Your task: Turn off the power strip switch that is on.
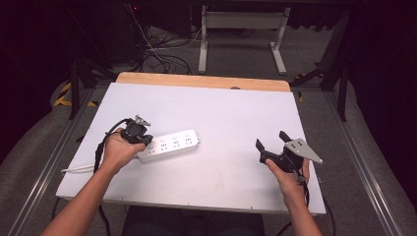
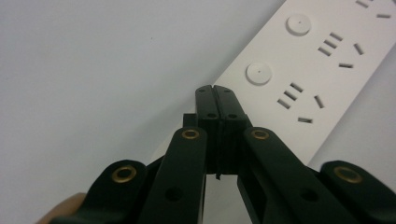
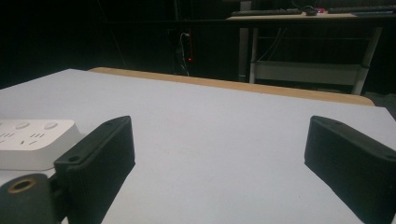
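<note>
A white power strip (image 1: 172,143) lies left of centre on the white table top (image 1: 221,113), its sockets facing up. My left gripper (image 1: 144,140) is shut, and its tips rest at the strip's left end. In the left gripper view the two black jaws are pressed together with nothing between them, my left gripper (image 2: 215,93) meeting the edge of the power strip (image 2: 322,56). My right gripper (image 1: 272,141) hovers open over bare table to the right. In its own view my right gripper (image 3: 224,156) has its jaws wide apart, with the power strip (image 3: 32,137) off to the left.
The strip's white cable (image 1: 77,169) runs off the table's left edge. A wooden strip (image 1: 201,80) borders the far edge. Beyond it stand a white desk frame (image 1: 241,22) and tangled floor cables (image 1: 160,54). Metal rails flank the table.
</note>
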A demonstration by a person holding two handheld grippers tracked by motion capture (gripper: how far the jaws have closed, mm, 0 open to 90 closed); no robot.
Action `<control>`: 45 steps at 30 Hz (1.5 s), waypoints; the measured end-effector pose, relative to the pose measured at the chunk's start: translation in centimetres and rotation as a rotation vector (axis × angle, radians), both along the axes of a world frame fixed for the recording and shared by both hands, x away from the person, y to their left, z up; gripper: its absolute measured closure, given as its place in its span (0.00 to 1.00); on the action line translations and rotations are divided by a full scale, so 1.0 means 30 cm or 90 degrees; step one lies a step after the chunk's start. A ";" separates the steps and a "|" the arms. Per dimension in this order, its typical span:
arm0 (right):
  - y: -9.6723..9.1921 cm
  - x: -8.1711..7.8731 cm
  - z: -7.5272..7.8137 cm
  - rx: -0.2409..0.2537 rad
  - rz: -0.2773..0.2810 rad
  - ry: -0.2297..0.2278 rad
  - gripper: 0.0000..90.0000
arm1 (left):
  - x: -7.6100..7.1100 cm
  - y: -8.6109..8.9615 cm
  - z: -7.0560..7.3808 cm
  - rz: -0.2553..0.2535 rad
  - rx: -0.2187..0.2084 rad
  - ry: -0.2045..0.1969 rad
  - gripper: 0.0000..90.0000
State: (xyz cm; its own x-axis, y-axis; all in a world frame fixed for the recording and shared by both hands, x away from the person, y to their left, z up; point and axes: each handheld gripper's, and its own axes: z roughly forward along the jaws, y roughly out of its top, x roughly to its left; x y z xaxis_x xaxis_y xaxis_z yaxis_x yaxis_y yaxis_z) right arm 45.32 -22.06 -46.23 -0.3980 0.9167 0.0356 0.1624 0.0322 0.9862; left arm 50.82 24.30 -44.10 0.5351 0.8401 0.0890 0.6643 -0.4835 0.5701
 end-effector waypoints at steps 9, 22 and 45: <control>0.003 -0.001 0.000 -0.002 -0.003 0.000 0.10 | 0.004 0.012 -0.013 0.006 -0.020 0.004 1.00; 0.010 -0.011 0.004 -0.005 -0.001 0.000 0.10 | -0.002 0.019 -0.025 0.018 -0.038 -0.004 1.00; 0.013 -0.008 0.001 -0.007 -0.001 0.002 0.10 | 0.005 0.016 -0.021 0.014 -0.034 0.007 1.00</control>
State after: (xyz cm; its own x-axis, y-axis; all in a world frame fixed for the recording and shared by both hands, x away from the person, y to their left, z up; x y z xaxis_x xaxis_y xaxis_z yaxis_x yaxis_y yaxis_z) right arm 45.07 -21.66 -46.20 -0.3967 0.9176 0.0270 0.1653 0.0424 0.9853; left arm 50.97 24.76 -44.72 0.5169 0.8552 0.0377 0.6812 -0.4376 0.5870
